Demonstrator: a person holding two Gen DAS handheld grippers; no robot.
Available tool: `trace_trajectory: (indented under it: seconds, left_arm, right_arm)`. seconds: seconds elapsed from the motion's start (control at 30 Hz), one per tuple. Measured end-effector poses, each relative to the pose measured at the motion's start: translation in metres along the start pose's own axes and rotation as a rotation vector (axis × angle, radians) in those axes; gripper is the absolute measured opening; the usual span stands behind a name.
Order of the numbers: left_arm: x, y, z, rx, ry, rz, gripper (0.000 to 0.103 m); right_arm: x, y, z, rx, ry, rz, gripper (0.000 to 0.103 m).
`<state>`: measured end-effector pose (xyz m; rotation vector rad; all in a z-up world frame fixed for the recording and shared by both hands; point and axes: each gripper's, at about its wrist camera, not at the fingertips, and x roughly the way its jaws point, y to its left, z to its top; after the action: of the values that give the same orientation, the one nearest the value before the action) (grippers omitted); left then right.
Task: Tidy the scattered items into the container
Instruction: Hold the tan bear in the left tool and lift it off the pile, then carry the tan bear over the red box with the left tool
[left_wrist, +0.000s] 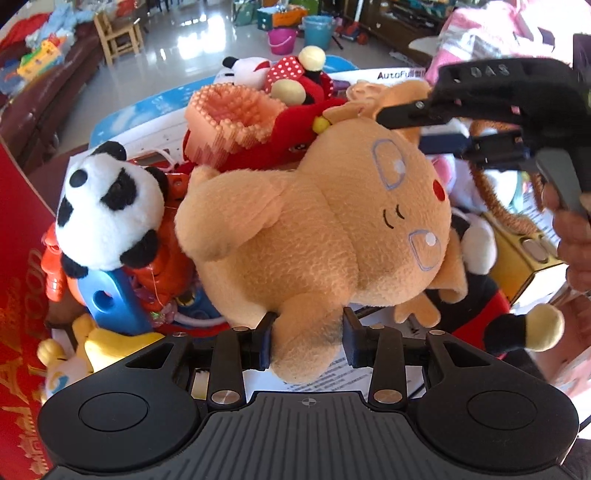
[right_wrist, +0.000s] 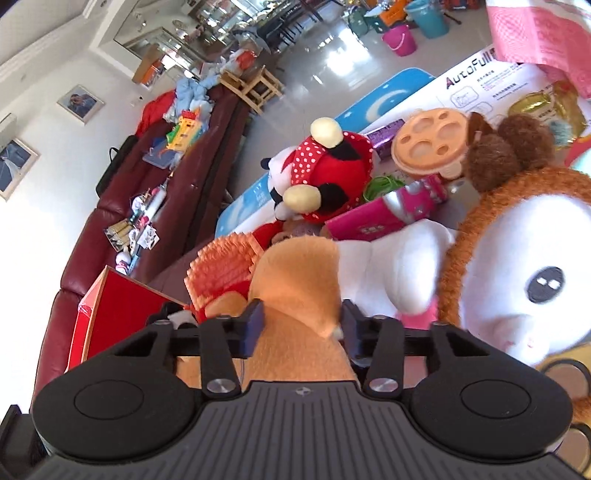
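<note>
Biggest thing in view: the tan plush (left_wrist: 325, 221), lying across the heap just ahead of the left gripper (left_wrist: 308, 338). Its long axis runs from those jaws up and away toward the right gripper (left_wrist: 417, 127); the face with the red cheek is turned up and to the right.

Both grippers hold it: left is narrowed on 1 limb at the near end, right is clamped on an orange flap at the far end (ear or limb, can't tell) (right_wrist: 299, 321).

Progress, as a guess: the red box (left_wrist: 22, 295) left of the left gripper looks like the container, but its inside isn't visible. Plenty is left outside it: a panda plush (left_wrist: 107, 206) left of the tan one, a red polka-dot plush (right_wrist: 332, 170) farther ahead, a white-faced brown plush (right_wrist: 517, 277) right of the right gripper, and small toys underneath. So approx early-to-mid stage.
</note>
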<state>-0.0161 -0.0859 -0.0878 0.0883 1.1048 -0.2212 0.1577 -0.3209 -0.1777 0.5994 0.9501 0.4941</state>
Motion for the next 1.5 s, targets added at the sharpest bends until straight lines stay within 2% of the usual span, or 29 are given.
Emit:
trace_trajectory:
  seconds: [0.07, 0.17, 0.2, 0.27, 0.53, 0.83, 1.2, 1.37, 1.5]
  left_arm:
    - [0.003, 0.001, 0.002, 0.005, 0.004, 0.027, 0.036]
    - [0.002, -0.002, 0.001, 0.022, -0.004, 0.031, 0.035]
    - [0.000, -0.003, 0.001, 0.034, -0.012, 0.026, 0.034]
    - [-0.002, -0.003, 0.000, 0.039, -0.017, 0.019, 0.034]
    - [-0.010, 0.002, -0.004, 0.030, -0.049, 0.004, 0.033]
    - [-0.046, 0.006, -0.008, 0.025, -0.151, -0.032, 0.033]
    - [-0.088, 0.008, 0.003, 0.002, -0.273, -0.057, 0.033]
    - [-0.112, 0.024, 0.008, -0.040, -0.350, -0.046, 0.034]
    - [-0.141, 0.050, 0.007, -0.103, -0.431, -0.018, 0.034]
  right_arm:
    - [0.003, 0.007, -0.001, -0.036, -0.007, -0.030, 0.027]
    - [-0.001, 0.026, -0.005, -0.172, -0.018, -0.118, 0.009]
    - [-0.002, 0.032, -0.007, -0.222, -0.025, -0.146, 0.008]
    - [-0.006, 0.039, -0.010, -0.285, -0.034, -0.170, 0.008]
    - [-0.014, 0.051, -0.012, -0.322, -0.038, -0.192, 0.007]
    - [-0.043, 0.083, -0.009, -0.429, -0.110, -0.169, 0.007]
    - [-0.069, 0.121, 0.006, -0.515, -0.186, -0.153, 0.007]
    - [-0.075, 0.154, 0.016, -0.586, -0.210, -0.130, 0.007]
    - [-0.074, 0.199, 0.019, -0.687, -0.236, -0.094, 0.007]
